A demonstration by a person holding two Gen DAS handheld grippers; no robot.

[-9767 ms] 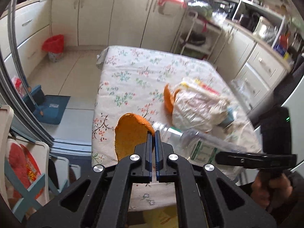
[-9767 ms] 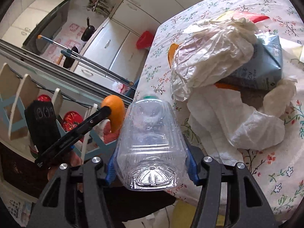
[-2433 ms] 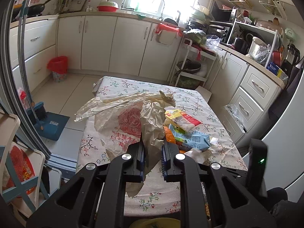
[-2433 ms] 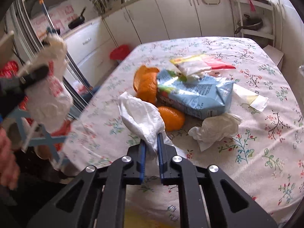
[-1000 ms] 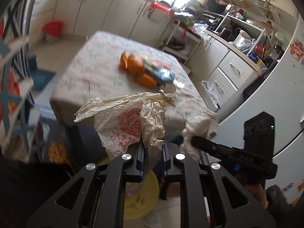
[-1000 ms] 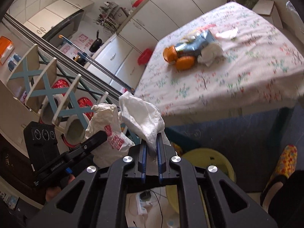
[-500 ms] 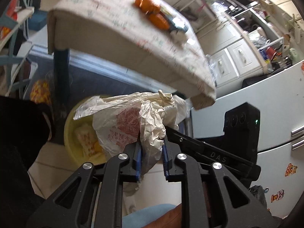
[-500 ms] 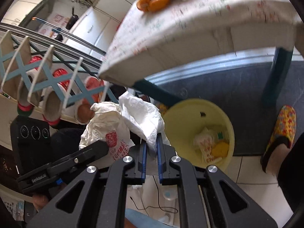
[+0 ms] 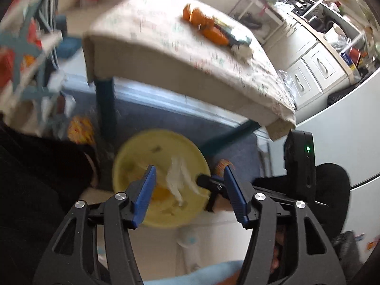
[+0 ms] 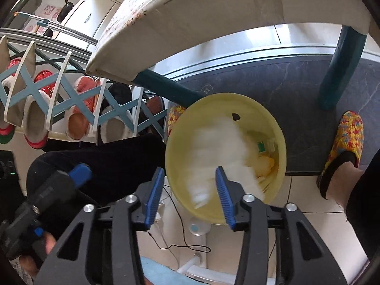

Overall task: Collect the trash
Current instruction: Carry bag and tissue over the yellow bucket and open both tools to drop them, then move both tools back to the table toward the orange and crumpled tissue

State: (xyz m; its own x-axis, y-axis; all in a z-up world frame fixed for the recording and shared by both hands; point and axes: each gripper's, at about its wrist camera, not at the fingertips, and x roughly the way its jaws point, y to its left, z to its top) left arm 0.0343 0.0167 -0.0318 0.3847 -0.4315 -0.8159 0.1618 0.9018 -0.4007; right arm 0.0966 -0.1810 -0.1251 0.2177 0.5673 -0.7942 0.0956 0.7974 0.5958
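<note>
A yellow bin (image 9: pixel 142 152) stands on the floor below both grippers, by the table's near edge. My left gripper (image 9: pixel 190 191) hangs over it, jaws opening, pads pressing nothing. A blurred white bag (image 9: pixel 178 180) drops between and beyond them into the bin. My right gripper (image 10: pixel 189 197) is also over the bin (image 10: pixel 261 123), jaws opening, and a blurred white tissue and bag (image 10: pixel 213 149) fall inside. Orange peel (image 10: pixel 266 163) lies at the bottom. On the floral table (image 9: pixel 154 30), orange peels (image 9: pixel 201 21) and a carton (image 9: pixel 237 38) lie together.
Teal table legs (image 10: pixel 342 66) stand behind the bin on a dark mat. A foot in a colourful slipper (image 10: pixel 344 147) is at the right. A shoe rack with slippers (image 10: pixel 59 99) fills the left. A cable (image 10: pixel 180 244) runs across the tiles.
Both grippers sank over the bin and went from shut to open. The printed plastic bag left the left one, the white tissue left the right one; both now fall into the bin.
</note>
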